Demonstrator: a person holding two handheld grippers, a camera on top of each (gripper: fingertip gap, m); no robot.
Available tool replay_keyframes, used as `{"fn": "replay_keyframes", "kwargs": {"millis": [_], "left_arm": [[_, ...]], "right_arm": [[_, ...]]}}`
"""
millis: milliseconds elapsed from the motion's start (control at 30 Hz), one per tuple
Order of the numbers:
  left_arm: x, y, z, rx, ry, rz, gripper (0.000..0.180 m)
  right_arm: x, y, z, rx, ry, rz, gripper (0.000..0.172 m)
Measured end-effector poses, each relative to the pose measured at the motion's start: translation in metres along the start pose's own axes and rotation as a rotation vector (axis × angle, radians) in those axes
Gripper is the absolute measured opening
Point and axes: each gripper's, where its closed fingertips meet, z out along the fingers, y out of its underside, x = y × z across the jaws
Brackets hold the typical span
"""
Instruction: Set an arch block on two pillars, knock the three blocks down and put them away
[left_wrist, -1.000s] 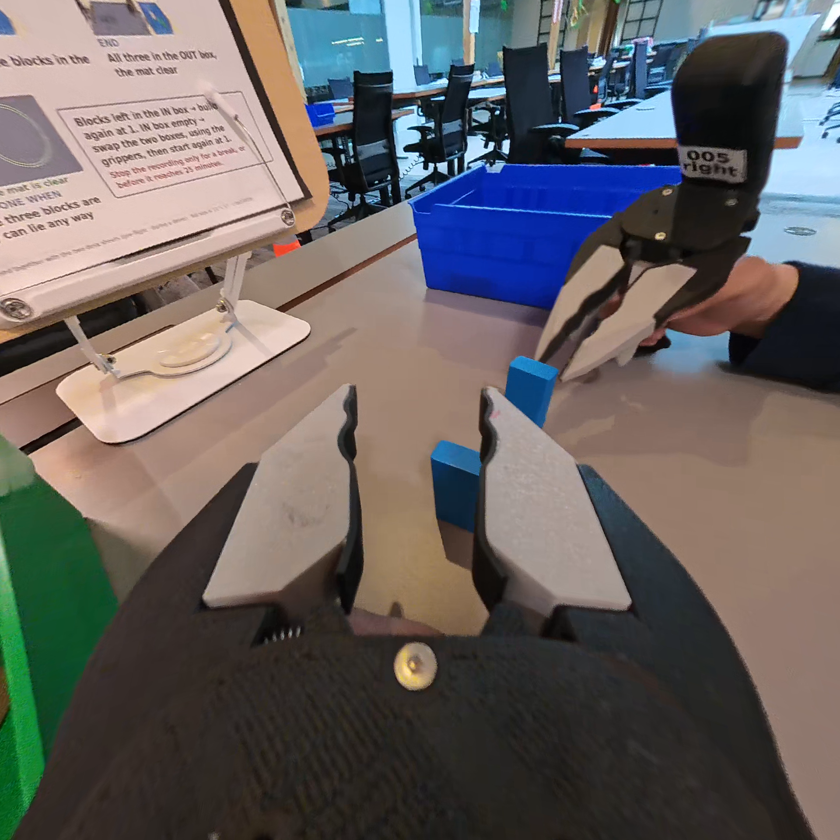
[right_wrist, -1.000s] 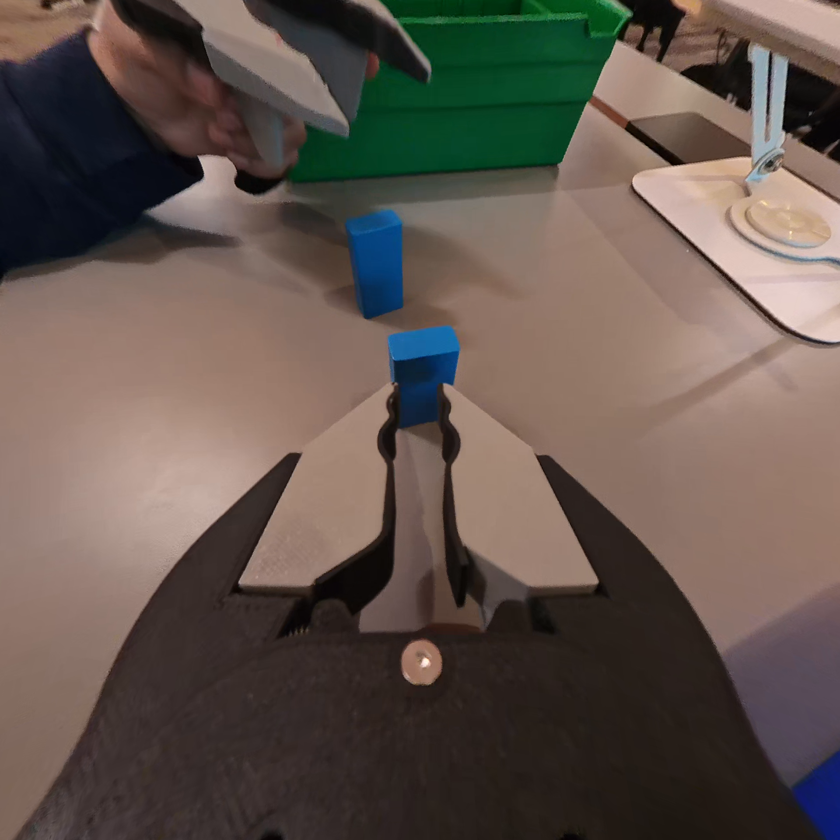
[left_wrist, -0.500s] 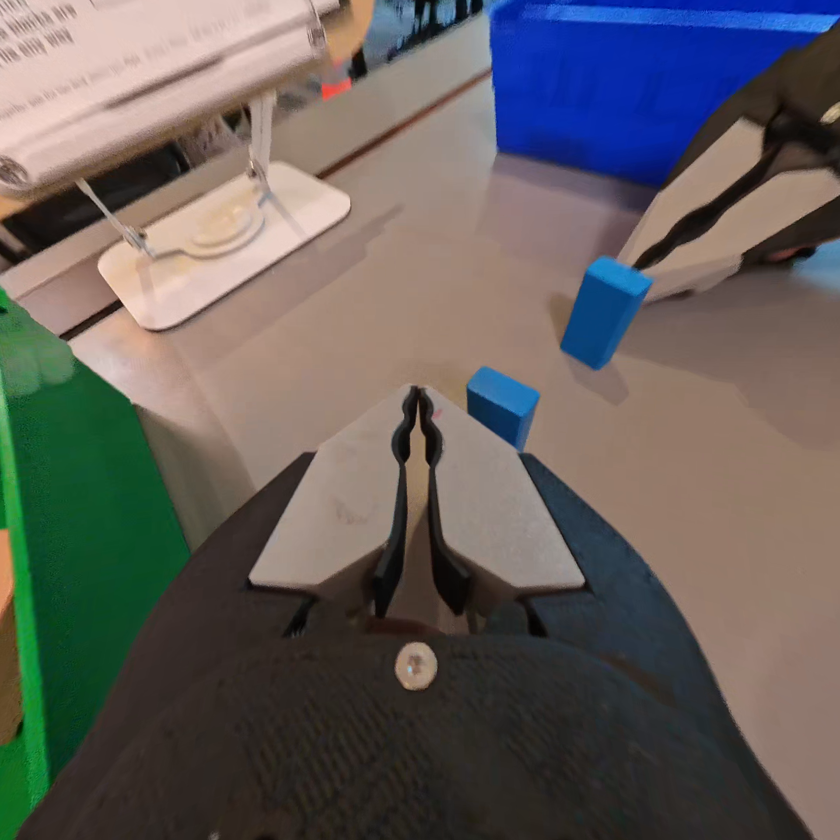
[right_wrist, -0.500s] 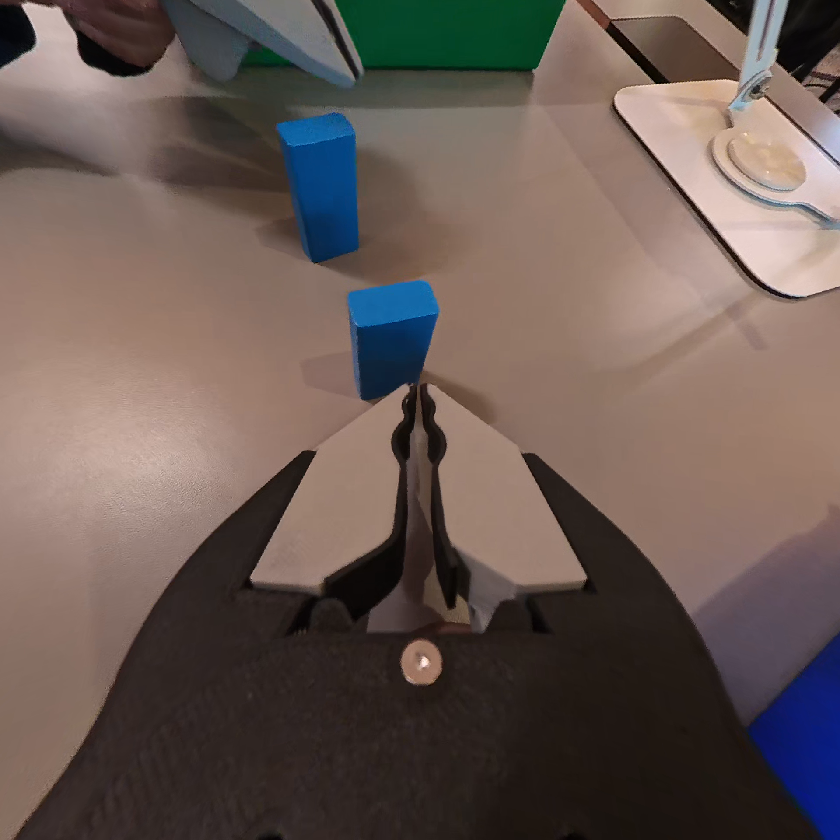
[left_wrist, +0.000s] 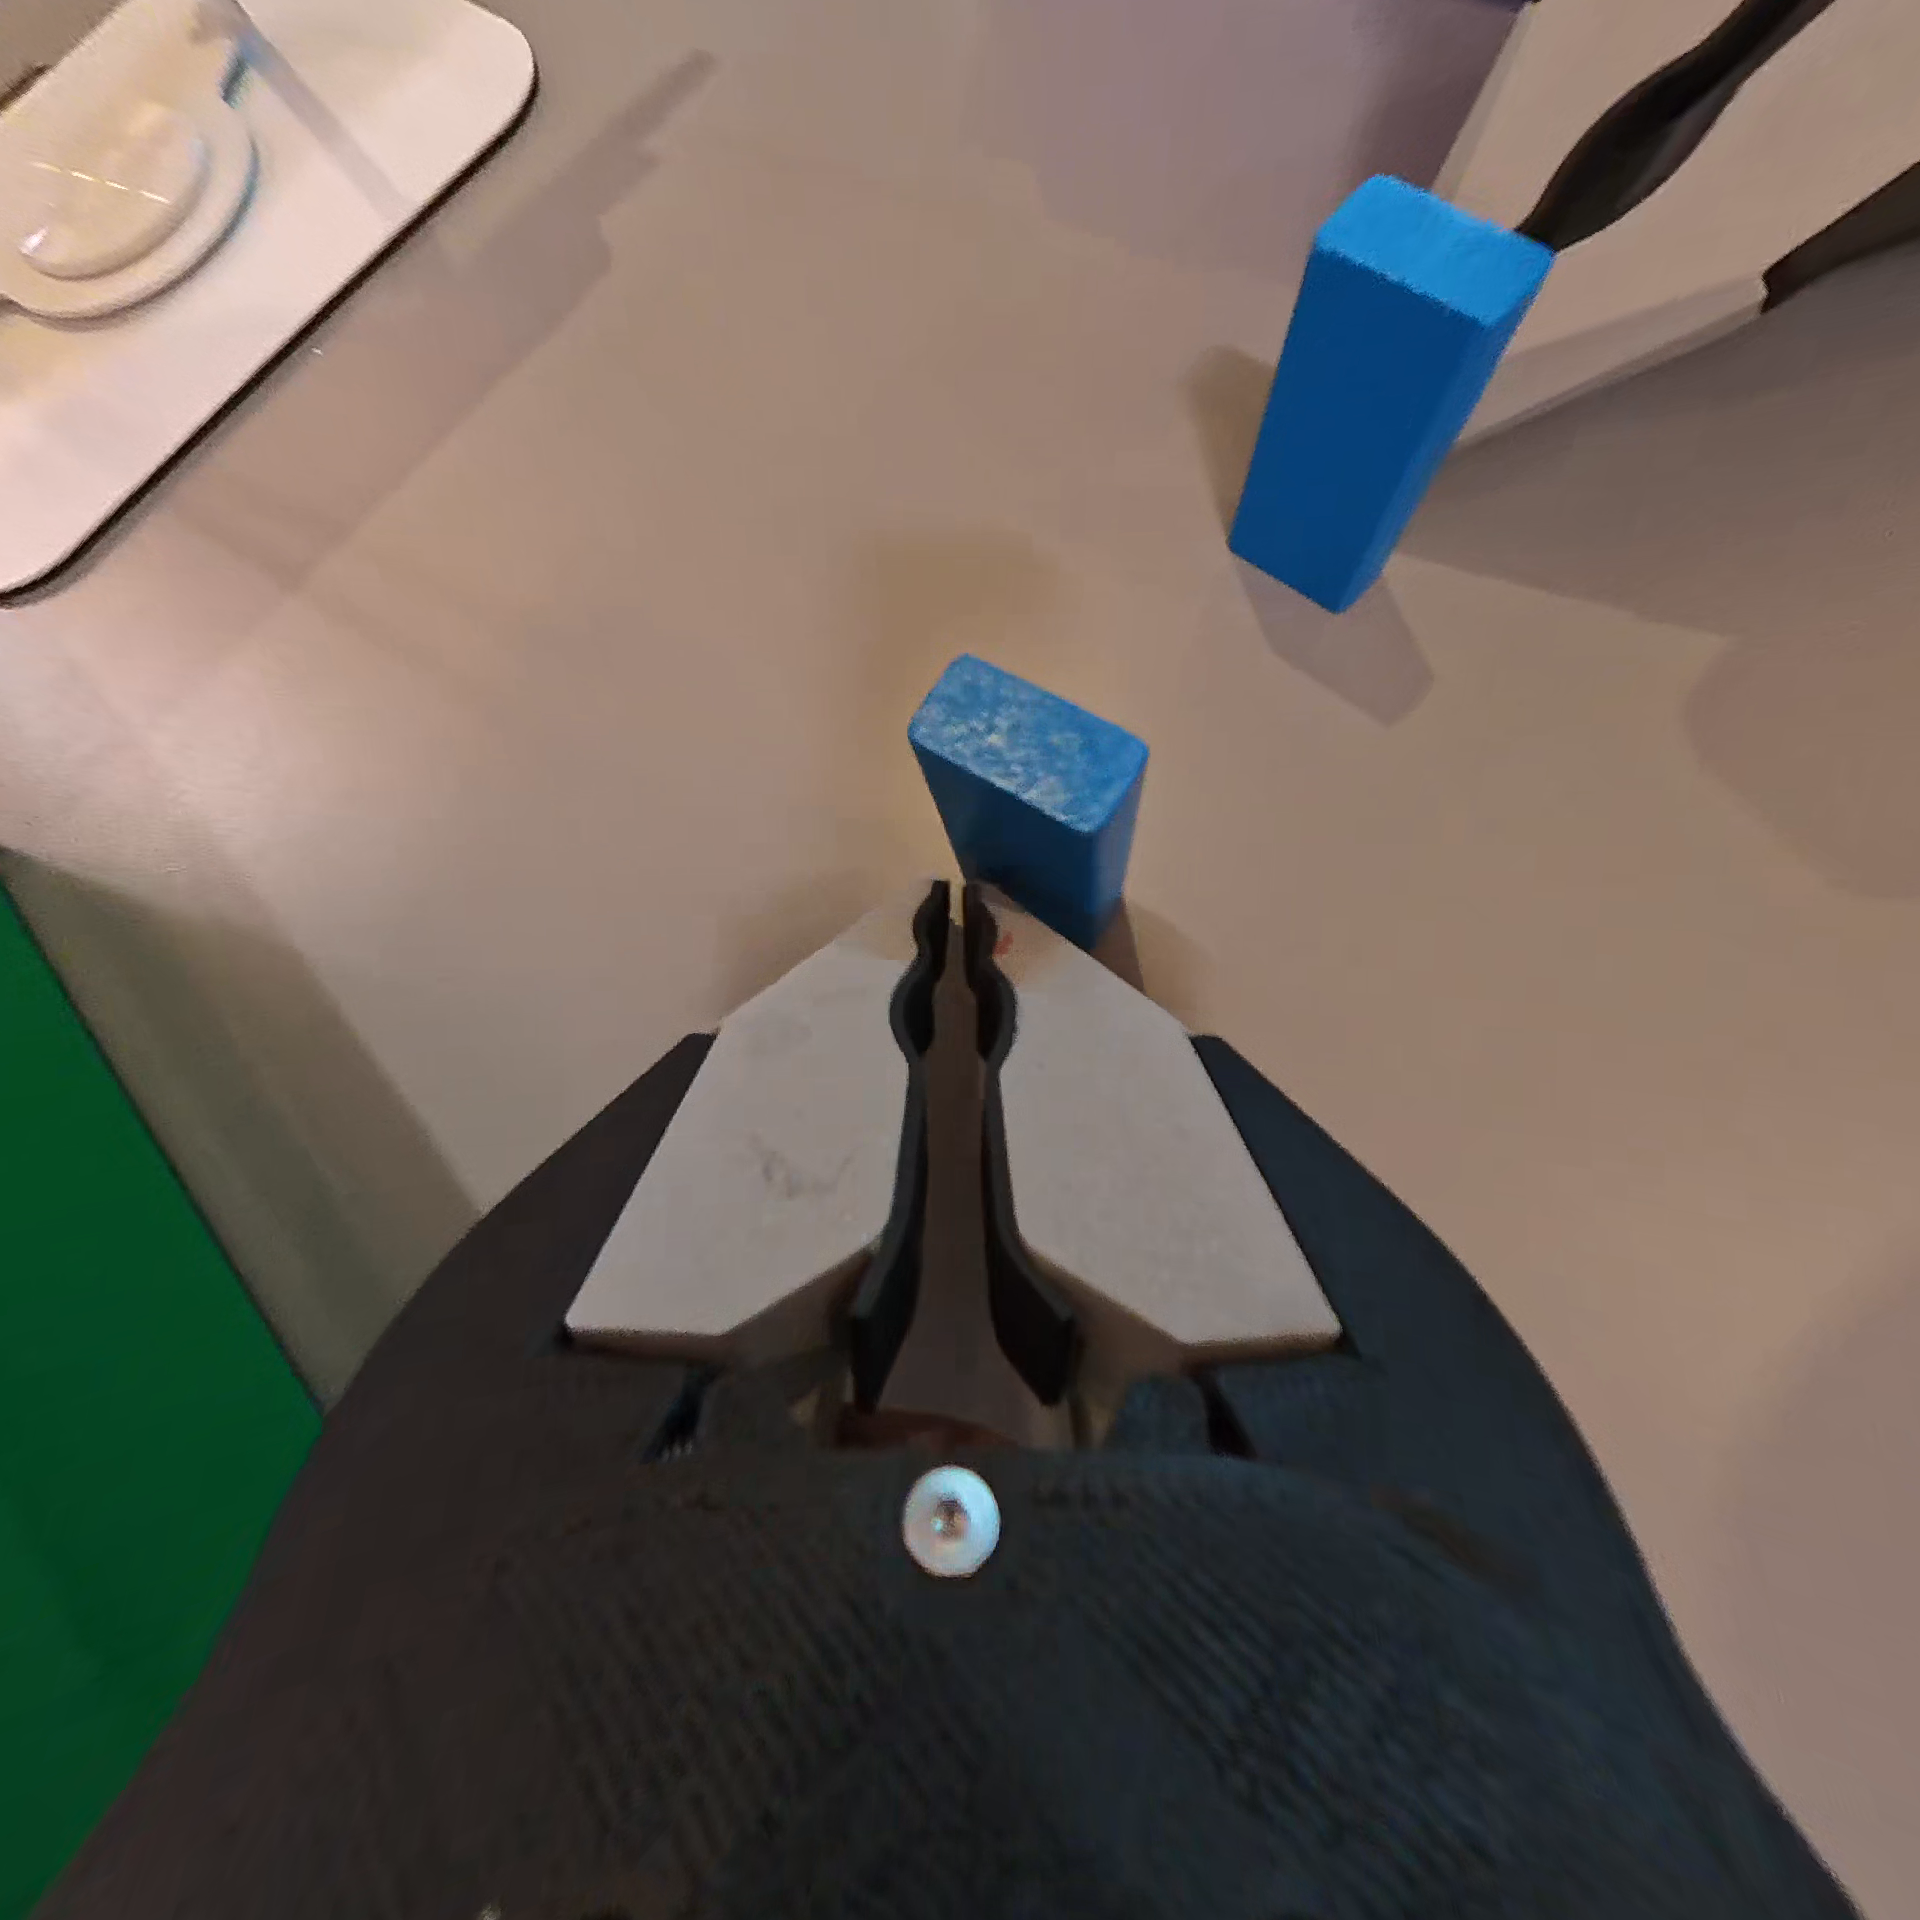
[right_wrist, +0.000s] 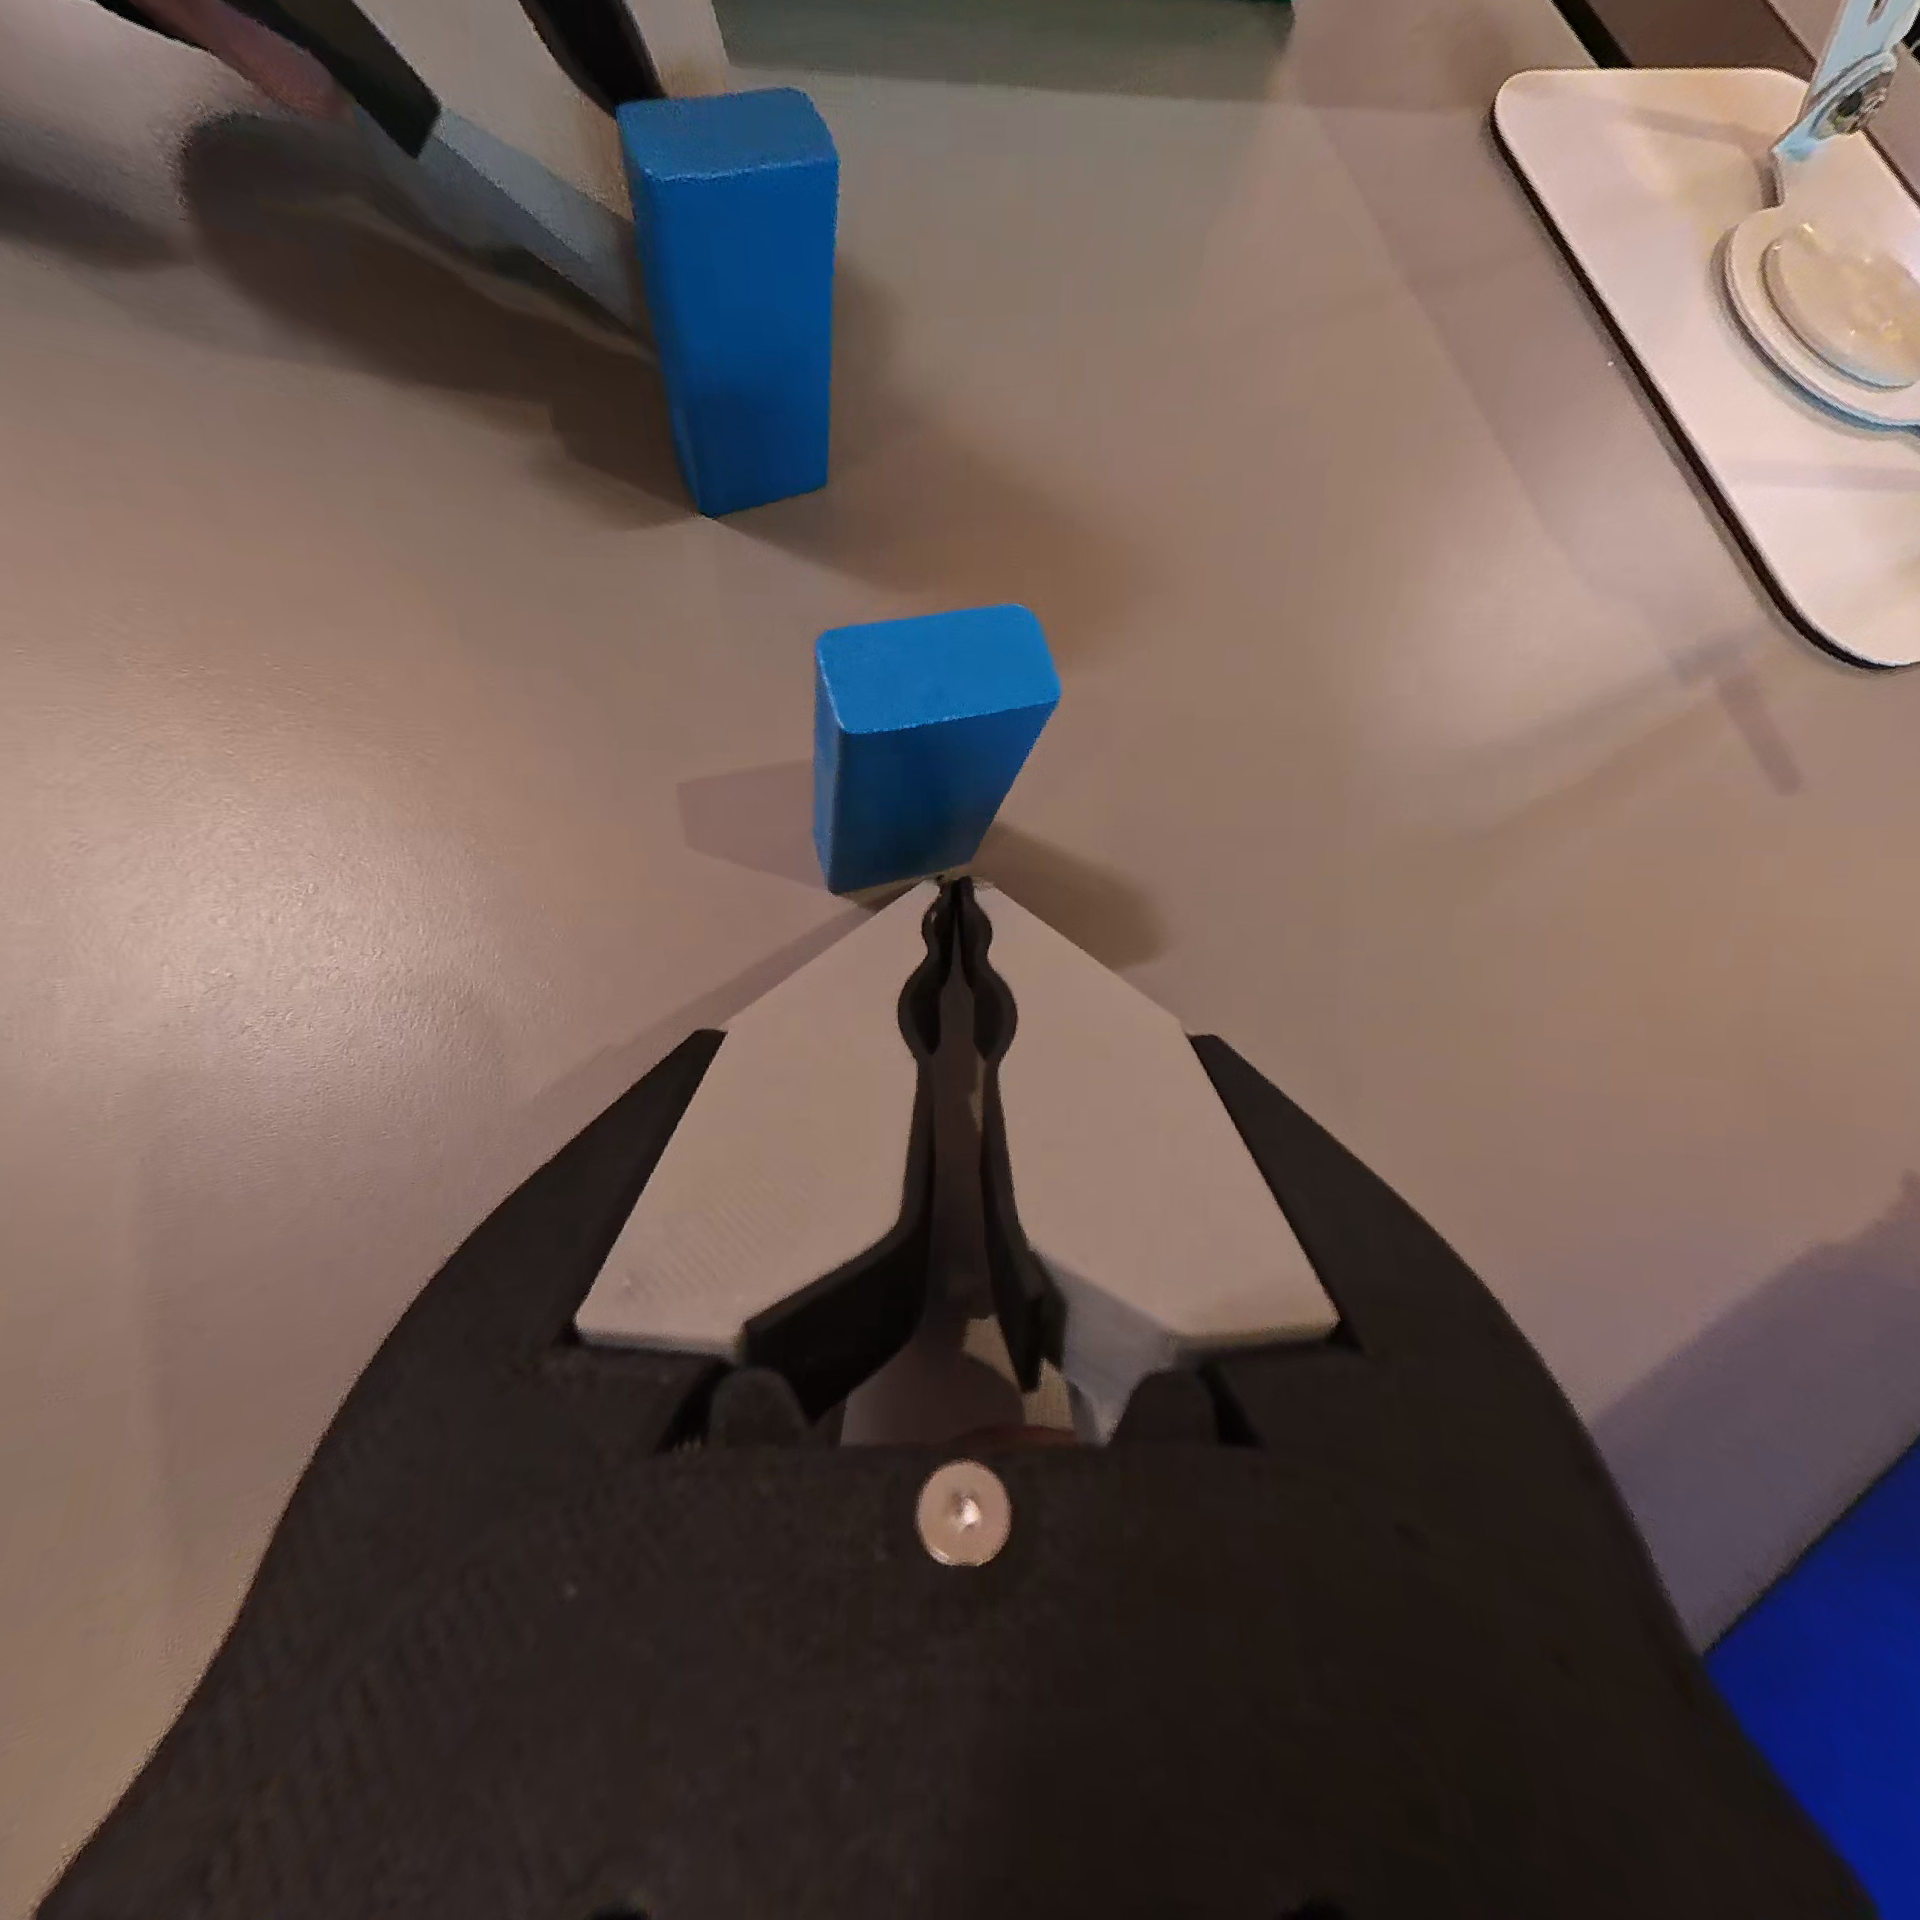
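Both my claws are pressed together w/ nothing in them, left claw (left_wrist: 954, 891) beside one upright blue block (left_wrist: 1023, 790) and right claw (right_wrist: 954, 885) beside the other block (right_wrist: 920, 743), so a careless nudge could topple either, esp. w/ no arch on them yet.

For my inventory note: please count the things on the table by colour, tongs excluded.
Blue: 3, the near pillar, the far pillar and the blue box.
Green: 1, the green box.
White: 1, the stand base.
Total: 5.
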Motion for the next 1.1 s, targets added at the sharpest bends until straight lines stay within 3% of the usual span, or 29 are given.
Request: {"fn": "replay_keyframes", "kwargs": {"millis": [567,1100], "left_arm": [[0.0006,0.0043,0.0029,-0.022,0.002,-0.035,0.006],[0.0088,0.0092,-0.0022,-0.026,0.059,-0.054,0.001]], "right_arm": [[0.0006,-0.0023,0.0061,-0.015,0.022,-0.026,0.000],[-0.0065,-0.0025,0.0037,-0.006,-0.007,-0.048,0.000]]}}
